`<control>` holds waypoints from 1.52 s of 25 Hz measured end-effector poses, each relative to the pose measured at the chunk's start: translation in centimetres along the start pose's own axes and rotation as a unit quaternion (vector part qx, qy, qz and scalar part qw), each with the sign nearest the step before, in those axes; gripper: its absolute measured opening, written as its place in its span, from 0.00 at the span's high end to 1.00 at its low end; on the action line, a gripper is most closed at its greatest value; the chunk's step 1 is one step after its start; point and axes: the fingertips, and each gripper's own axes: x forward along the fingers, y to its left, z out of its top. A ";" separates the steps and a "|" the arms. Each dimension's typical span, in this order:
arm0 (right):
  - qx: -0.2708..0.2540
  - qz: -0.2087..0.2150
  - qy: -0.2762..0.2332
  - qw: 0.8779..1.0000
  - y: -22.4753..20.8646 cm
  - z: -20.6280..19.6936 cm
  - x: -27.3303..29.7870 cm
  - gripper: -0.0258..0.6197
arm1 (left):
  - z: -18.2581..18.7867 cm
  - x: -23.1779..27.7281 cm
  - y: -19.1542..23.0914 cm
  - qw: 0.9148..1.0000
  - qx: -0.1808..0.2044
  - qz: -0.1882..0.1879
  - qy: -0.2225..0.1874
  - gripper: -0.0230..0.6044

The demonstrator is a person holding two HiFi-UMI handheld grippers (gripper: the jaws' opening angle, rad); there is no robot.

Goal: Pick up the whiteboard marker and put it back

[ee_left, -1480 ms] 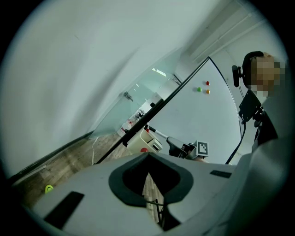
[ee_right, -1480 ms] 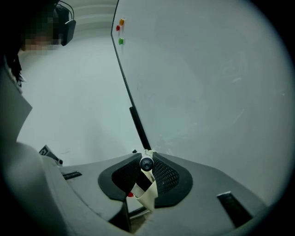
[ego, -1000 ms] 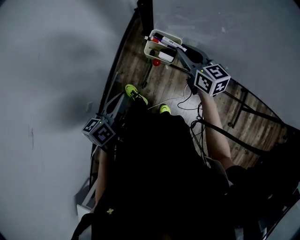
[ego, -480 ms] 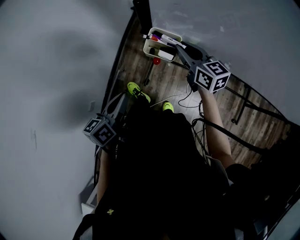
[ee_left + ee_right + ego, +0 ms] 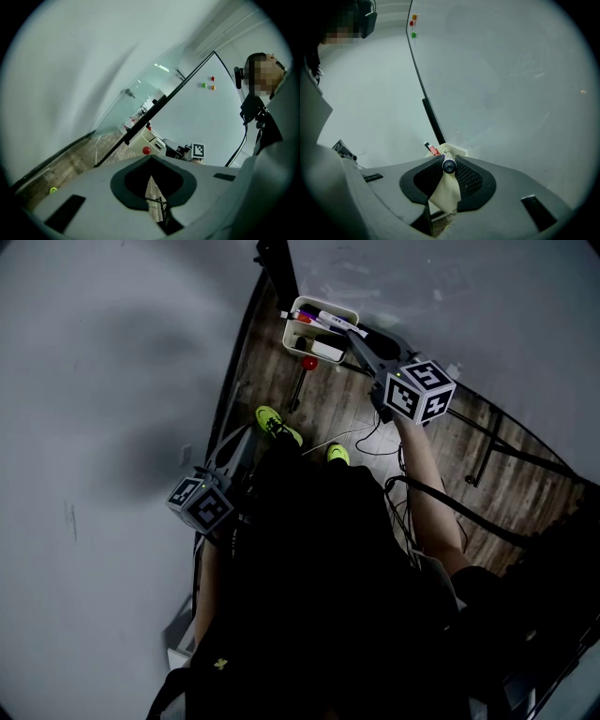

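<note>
My right gripper (image 5: 353,336) is shut on a white whiteboard marker (image 5: 331,321) with a purple end. The marker lies over the top of the white marker holder (image 5: 302,335), which hangs at the whiteboard's lower edge. In the right gripper view the marker's round end (image 5: 449,166) sits pinched between the two black pads of the right gripper (image 5: 449,162). The cream holder (image 5: 452,152) and a red marker (image 5: 434,150) lie just beyond it. My left gripper (image 5: 246,434) hangs low at the left, far from the holder. Its jaws meet at the tip with nothing between them in the left gripper view (image 5: 151,159).
A red round magnet (image 5: 308,363) sits below the holder. Several small coloured magnets (image 5: 212,78) stick high on the whiteboard. Black stand legs (image 5: 487,451) and cables (image 5: 375,442) cross the wooden floor (image 5: 328,399). The person's yellow shoes (image 5: 272,423) are below.
The head view has shifted slightly. The right gripper still holds the marker at the holder, and the left gripper has not moved.
</note>
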 end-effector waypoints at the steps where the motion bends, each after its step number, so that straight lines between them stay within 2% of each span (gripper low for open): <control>1: 0.000 0.000 0.000 1.000 0.0 0.0 0.0 0.86 | 0.0 0.0 0.0 1.000 0.000 0.000 0.000 0.91; 10: 0.003 0.008 -0.009 1.000 0.1 0.2 0.1 0.84 | -0.2 0.2 -0.3 1.000 0.000 -0.005 0.004 0.91; 14: 0.005 0.018 -0.018 1.000 0.5 0.4 0.0 0.70 | -0.2 0.6 -0.5 1.000 0.006 -0.010 0.006 0.91; 16: -0.002 0.018 -0.020 1.000 0.7 0.4 -0.2 0.66 | -0.2 0.7 -0.7 1.000 0.009 -0.013 0.008 0.91; 25: -0.009 0.008 -0.030 0.999 0.6 0.6 -2.5 0.65 | -0.5 1.0 -2.5 1.000 0.019 -0.021 0.001 0.91; 30: -0.014 0.018 -0.036 0.999 1.3 1.0 -5.1 0.65 | -1.5 0.7 -4.7 0.999 0.032 -0.025 -0.011 0.91; 38: -0.022 0.038 -0.018 0.999 2.2 -0.6 -10.0 0.65 | -4.0 0.0 -7.9 0.999 0.025 -0.008 -0.026 0.91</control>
